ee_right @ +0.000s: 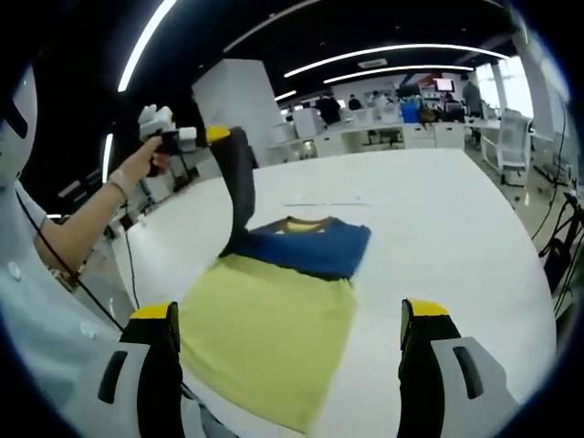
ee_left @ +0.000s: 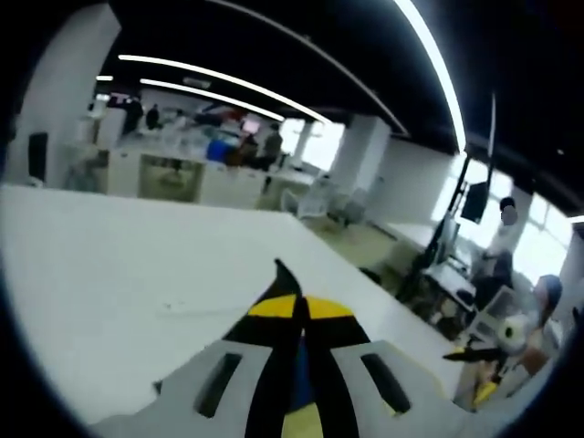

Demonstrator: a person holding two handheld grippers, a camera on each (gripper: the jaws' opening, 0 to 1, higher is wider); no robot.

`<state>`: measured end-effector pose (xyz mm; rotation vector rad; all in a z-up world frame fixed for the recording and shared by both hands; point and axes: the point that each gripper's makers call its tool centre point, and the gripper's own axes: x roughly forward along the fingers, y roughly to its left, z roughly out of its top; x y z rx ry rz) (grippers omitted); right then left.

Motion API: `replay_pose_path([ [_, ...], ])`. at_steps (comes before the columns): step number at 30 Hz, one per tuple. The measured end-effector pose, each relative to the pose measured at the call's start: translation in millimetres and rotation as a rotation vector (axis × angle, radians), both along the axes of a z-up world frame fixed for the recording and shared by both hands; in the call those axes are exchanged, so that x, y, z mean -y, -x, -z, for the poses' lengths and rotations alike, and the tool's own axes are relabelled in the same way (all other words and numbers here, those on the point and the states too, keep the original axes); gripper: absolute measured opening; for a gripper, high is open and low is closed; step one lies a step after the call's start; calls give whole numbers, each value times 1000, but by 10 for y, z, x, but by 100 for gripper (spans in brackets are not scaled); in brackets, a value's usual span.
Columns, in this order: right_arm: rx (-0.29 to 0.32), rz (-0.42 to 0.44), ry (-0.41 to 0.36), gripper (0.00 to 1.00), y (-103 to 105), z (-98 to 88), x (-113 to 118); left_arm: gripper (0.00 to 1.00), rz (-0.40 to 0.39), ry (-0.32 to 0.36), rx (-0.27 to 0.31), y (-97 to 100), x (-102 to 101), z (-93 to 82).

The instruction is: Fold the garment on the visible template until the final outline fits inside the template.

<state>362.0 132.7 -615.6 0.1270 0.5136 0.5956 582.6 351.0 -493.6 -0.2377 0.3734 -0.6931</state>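
A garment lies on the white table (ee_right: 438, 228), with a yellow body (ee_right: 265, 338) and a blue upper part (ee_right: 310, 246) folded over it. In the right gripper view a hand holds my left gripper (ee_right: 217, 135) up at the upper left, and a dark sleeve (ee_right: 242, 192) hangs from it down to the garment. In the left gripper view, my left gripper (ee_left: 299, 310) is shut, and a dark point of cloth (ee_left: 281, 274) sticks out past its yellow tips. My right gripper (ee_right: 290, 315) stands open just above the near yellow part, holding nothing.
Faint thin marks (ee_right: 328, 203) lie on the table beyond the garment. The table's far edge (ee_left: 365, 274) drops to an office floor with desks, chairs and several people. A person's arm (ee_right: 82, 228) and a cable run along the left side.
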Motion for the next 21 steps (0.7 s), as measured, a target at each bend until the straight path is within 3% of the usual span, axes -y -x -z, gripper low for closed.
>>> replay_pose_path([
  [13, -17, 7, -1, 100, 25, 45, 66, 0, 63, -24, -46, -24, 353, 274],
  [21, -28, 9, -2, 100, 59, 89, 56, 0, 83, -55, -104, -27, 448, 573],
])
